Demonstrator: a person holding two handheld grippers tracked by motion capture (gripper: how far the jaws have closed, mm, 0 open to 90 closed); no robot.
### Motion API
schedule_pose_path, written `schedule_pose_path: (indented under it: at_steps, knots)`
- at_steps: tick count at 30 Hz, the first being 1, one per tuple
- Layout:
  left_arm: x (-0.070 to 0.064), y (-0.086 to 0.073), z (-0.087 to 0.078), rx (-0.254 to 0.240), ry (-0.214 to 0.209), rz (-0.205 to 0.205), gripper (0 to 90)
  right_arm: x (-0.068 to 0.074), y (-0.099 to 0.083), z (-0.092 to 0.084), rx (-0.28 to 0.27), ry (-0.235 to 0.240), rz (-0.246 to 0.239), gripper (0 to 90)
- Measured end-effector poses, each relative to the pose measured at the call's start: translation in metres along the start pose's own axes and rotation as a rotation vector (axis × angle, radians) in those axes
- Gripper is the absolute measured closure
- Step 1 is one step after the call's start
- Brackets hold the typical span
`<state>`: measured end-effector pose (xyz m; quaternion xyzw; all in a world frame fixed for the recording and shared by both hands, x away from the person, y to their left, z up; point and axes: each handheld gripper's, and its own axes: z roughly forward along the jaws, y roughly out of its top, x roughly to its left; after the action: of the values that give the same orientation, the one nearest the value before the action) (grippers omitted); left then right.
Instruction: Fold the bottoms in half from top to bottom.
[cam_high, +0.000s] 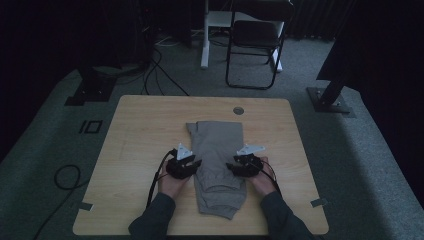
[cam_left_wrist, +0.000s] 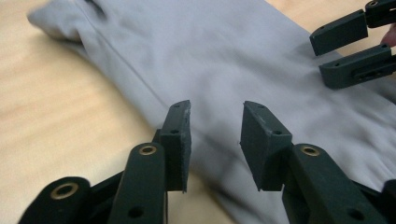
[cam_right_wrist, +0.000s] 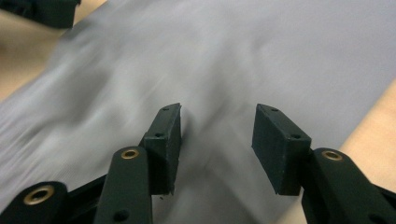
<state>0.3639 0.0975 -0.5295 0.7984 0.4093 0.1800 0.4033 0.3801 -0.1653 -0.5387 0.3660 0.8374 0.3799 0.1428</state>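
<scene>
The left gripper (cam_left_wrist: 215, 140) hangs just over the near-left edge of the grey trousers (cam_high: 216, 155), its jaws apart with nothing pinched between them; only cloth and a strip of table (cam_high: 145, 130) show through the gap. The right gripper (cam_right_wrist: 217, 149) mirrors it at the opposite edge, jaws likewise spread and empty above the fabric. Seen from the high view, the two tools flank the garment at about the same height, each hand (cam_high: 172, 182) tucked behind its gripper. That even placement suggests a paired move, perhaps a fold or smoothing, worked from both sides at once. The trousers lie folded lengthwise in a narrow strip down the middle of the wooden table, the cuffed end toward the person. Beyond the table stands a dark chair (cam_high: 255, 42) on the carpet.
</scene>
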Motion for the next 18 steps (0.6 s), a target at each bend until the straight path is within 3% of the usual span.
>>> schedule_pose_path:
  at_steps: [4,7,8,11,18]
  knots:
    - [0.004,0.011,0.027,0.031,0.024,0.016,61.1,-0.014,0.017,0.02,0.002,-0.068,0.044,49.7]
    - [0.007,0.006,0.039,0.069,0.015,-0.015,62.6,-0.021,0.021,0.031,0.023,-0.099,0.074,49.7]
    - [0.006,0.004,0.04,0.074,0.017,-0.008,63.6,-0.021,0.02,0.033,0.037,-0.104,0.08,49.5]
    - [0.002,-0.002,0.034,0.068,0.027,0.026,66.0,-0.016,0.012,0.032,0.005,-0.113,0.058,49.1]
    - [-0.009,-0.023,0.009,0.075,-0.008,0.03,69.6,0.002,-0.004,0.017,0.003,-0.074,0.024,49.3]
